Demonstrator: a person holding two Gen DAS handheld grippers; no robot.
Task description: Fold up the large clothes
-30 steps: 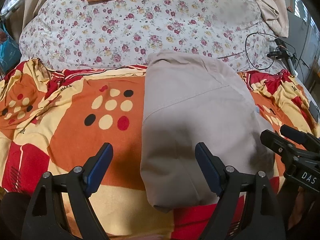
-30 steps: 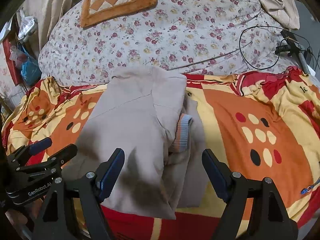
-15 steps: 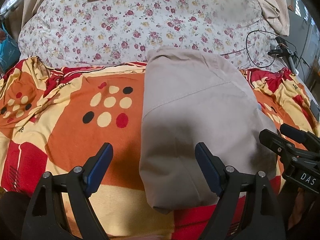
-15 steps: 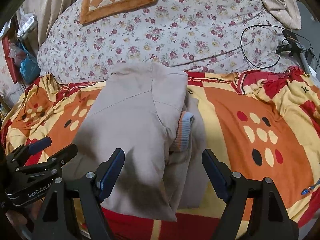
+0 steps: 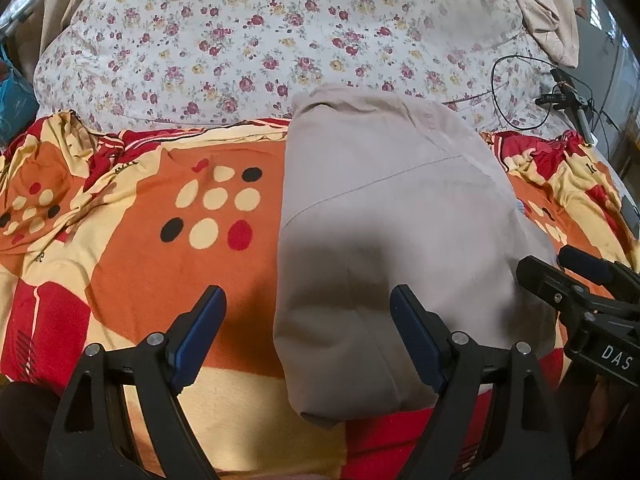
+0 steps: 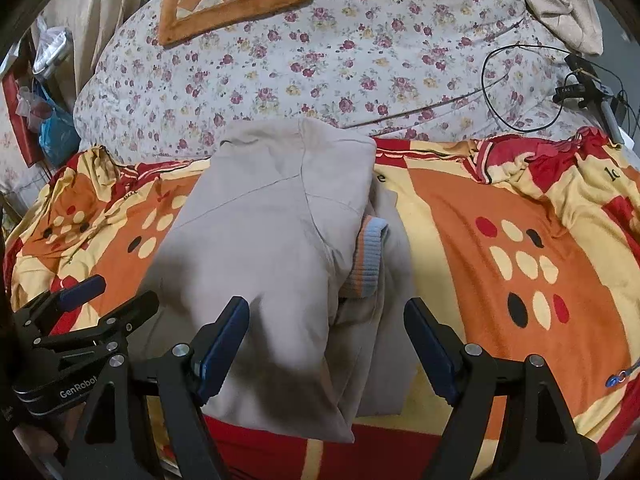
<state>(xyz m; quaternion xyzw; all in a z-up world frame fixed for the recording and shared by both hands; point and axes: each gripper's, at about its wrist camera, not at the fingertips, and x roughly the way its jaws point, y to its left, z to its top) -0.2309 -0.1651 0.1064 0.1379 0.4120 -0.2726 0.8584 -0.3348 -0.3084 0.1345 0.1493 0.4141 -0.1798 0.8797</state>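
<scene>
- Jacket [image 5: 384, 240] lies folded into a long narrow bundle on the blanket [image 5: 132, 280], near end toward the camera, far end resting on the floral quilt [image 5: 280, 48]
- Left gripper [image 5: 308, 332] jaws wide apart, holding nothing; it hovers over the bundle's left edge, left finger above bare blanket, right finger above cloth
- Right gripper [image 6: 326, 340] also gaping and empty, straddling the bundle's right side where the layers stack
- Judged stage: lengthwise folds look done, a crosswise fold of the near end up to the far end seems left
- Risk: ribbed cuff [image 6: 366, 258] pokes out between layers on the right; lifting the near end may drag the sleeve out and undo the side fold
- Risk: right side shows several loose layers; a shallow pinch would catch only the top one, so the lower layers stay behind and the bundle peels open
- Risk: left gripper sits half off the cloth; closing there may grab blanket with the jacket, or miss the edge outright
- Risk: uneven lift between the two grippers would skew the fold, since the bundle already looks wider near than far
- Risk: far end sits on the quilt's slope; a folded stack placed there may slide or tip
- Cable [image 6: 516, 88] lies well apart on the quilt, low snag risk unless the reach goes long
</scene>
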